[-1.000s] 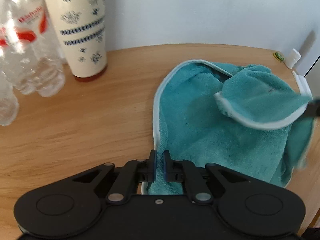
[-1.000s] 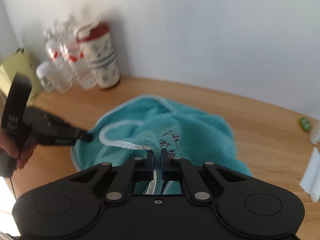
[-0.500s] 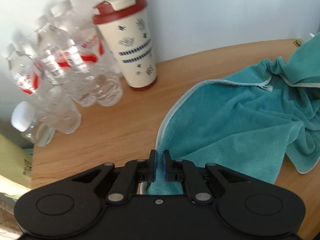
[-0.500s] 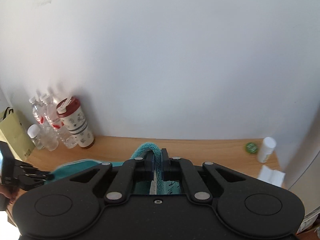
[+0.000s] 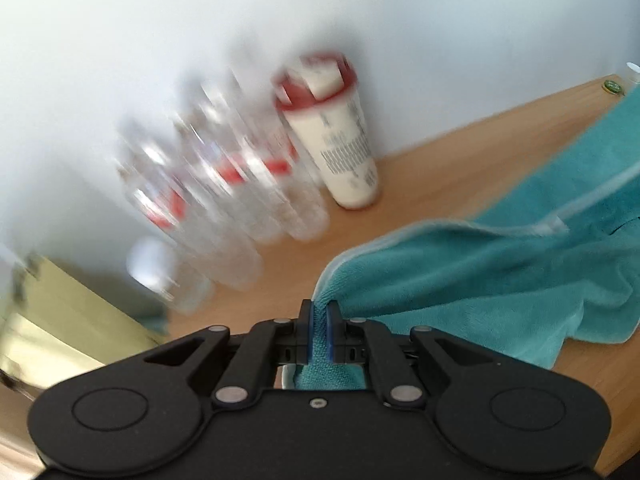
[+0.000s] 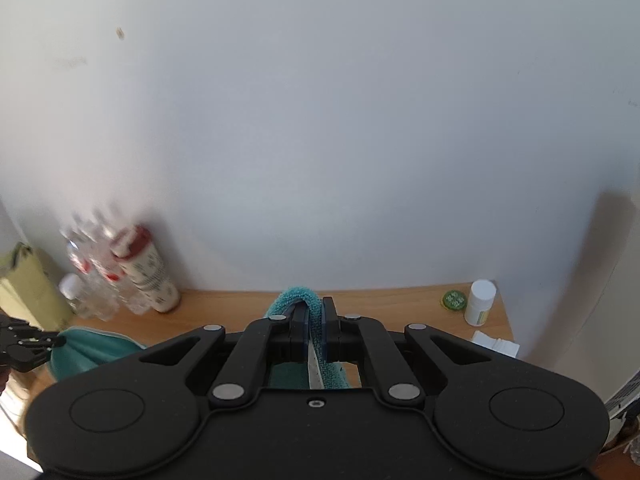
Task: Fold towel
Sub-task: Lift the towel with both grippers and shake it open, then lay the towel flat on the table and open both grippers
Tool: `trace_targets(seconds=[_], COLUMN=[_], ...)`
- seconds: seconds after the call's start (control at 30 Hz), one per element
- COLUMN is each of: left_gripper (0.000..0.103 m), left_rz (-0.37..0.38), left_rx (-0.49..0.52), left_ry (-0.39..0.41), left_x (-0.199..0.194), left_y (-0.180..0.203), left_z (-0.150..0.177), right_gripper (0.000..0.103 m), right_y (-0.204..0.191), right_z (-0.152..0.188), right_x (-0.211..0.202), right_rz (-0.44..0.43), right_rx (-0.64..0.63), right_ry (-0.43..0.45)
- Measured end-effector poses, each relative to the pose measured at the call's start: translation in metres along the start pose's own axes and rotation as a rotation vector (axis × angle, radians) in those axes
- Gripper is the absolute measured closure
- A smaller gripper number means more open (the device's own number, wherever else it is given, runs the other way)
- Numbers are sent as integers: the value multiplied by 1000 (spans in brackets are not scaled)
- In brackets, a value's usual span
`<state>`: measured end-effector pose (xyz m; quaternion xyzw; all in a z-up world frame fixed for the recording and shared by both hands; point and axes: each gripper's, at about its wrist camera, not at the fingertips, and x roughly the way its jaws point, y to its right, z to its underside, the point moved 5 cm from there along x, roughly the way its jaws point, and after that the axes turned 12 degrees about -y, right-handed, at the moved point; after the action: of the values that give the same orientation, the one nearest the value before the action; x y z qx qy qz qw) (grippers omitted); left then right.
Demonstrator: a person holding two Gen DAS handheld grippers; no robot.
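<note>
Left wrist view: the left gripper [image 5: 318,326] is clamped narrow on a corner of the teal towel [image 5: 492,276], cloth bunched between the blue pads. From the pinch the towel runs away to the right, partly raised and partly draped on the wooden table [image 5: 440,168]. Its pale hem is visible along the upper edge. Judged purpose of the hold: to pull this corner out so the cloth spreads before folding. A red-lidded cup [image 5: 340,136], several clear bottles [image 5: 224,184] and a yellow-green bag [image 5: 56,320] stand against the wall, blurred, well apart from the towel

Right wrist view: the right gripper [image 6: 316,330] is likewise closed tight on a fold of the towel [image 6: 298,298], which loops over the fingertips. The camera faces mostly wall, suggesting this corner is held high. The left gripper [image 6: 38,344] shows at the far left, gripping the other towel corner. A small white bottle [image 6: 480,302], green cap [image 6: 453,300] and white paper [image 6: 496,346] sit at the table's right end

Assessment: towel held at two corners, no fold made yet
</note>
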<state>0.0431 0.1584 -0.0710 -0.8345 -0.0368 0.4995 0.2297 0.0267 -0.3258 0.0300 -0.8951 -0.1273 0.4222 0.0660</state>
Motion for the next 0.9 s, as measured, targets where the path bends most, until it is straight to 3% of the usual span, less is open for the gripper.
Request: trace_targets(seconds=[0.07,0.23,0.37,0.53,0.63,0.67,0.8,0.83,0.9], left_gripper=[98,98,98,98,98,98,96,89,64], left_rz=[13,-4,10,3,-25,-30,-24,-39,-85], left_rx=[-19,-61,-107,-99,-99,-106,-148,-157,-154], left_ry=[44,39,39,14,-1,-11,-53,-83,-108], left_x=[-38,-80,-94,-34,23,34,99,113,128], left_y=[-19,-46,-65,-56,-43,-41,-29,-26,-23], left_z=[1,2,-4,-28,-46,-48,-64,-67,-68], right_gripper=[98,98,98,98,98,98,97,93,80], right_y=[3,12,20,57,82,96,126,130,132], right_z=[3,11,10,10,12,15,19,19,17], right_x=[-30,-58,-43,40,109,150,204,211,229], right_rz=[-18,-44,-5,55,127,184,267,280,313], right_rx=[27,69,47,69,94,88,109,110,79], right_ry=[6,-45,-62,-126,-185,-232,-286,-290,-288])
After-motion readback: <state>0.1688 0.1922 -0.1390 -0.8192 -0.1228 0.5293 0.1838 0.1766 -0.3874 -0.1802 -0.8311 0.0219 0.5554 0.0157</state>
